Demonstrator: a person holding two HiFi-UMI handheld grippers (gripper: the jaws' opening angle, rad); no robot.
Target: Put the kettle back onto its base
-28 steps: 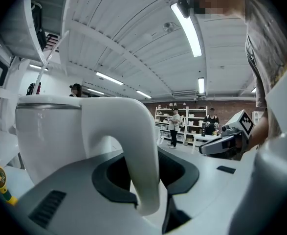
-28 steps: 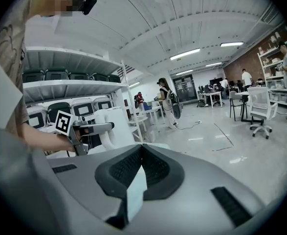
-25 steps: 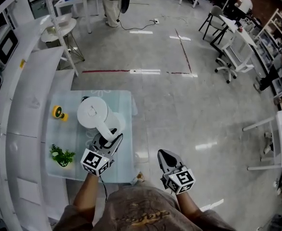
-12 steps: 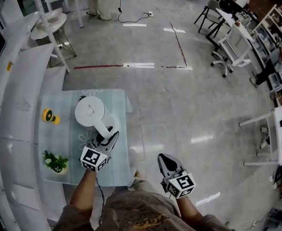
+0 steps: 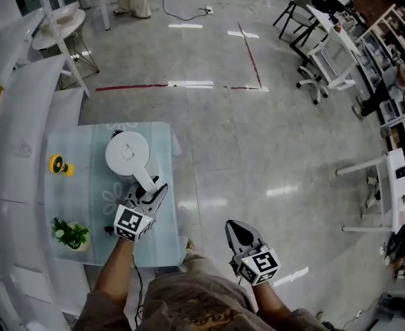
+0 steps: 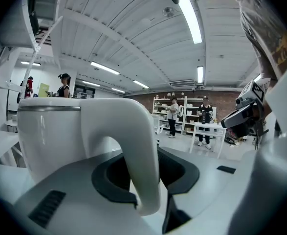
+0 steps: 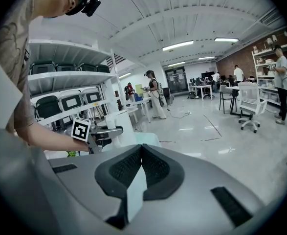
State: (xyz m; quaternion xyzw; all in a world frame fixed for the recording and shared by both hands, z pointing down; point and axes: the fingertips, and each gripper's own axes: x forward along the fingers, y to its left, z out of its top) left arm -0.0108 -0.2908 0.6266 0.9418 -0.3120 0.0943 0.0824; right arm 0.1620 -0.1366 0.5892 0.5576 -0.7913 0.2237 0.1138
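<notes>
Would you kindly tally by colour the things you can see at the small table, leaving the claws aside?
White: 1, kettle
Yellow: 1, object
Green: 1, plant
Total: 3

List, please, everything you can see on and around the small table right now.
kettle: one, white, over the table
tablecloth: one, pale blue-green, covering the table
small object: one, yellow, left of the kettle
plant: one, green, near left corner of the table
floor tape: one line, red, beyond the table
left gripper: one, closed on the kettle's handle
right gripper: one, shut, empty, over the floor
</notes>
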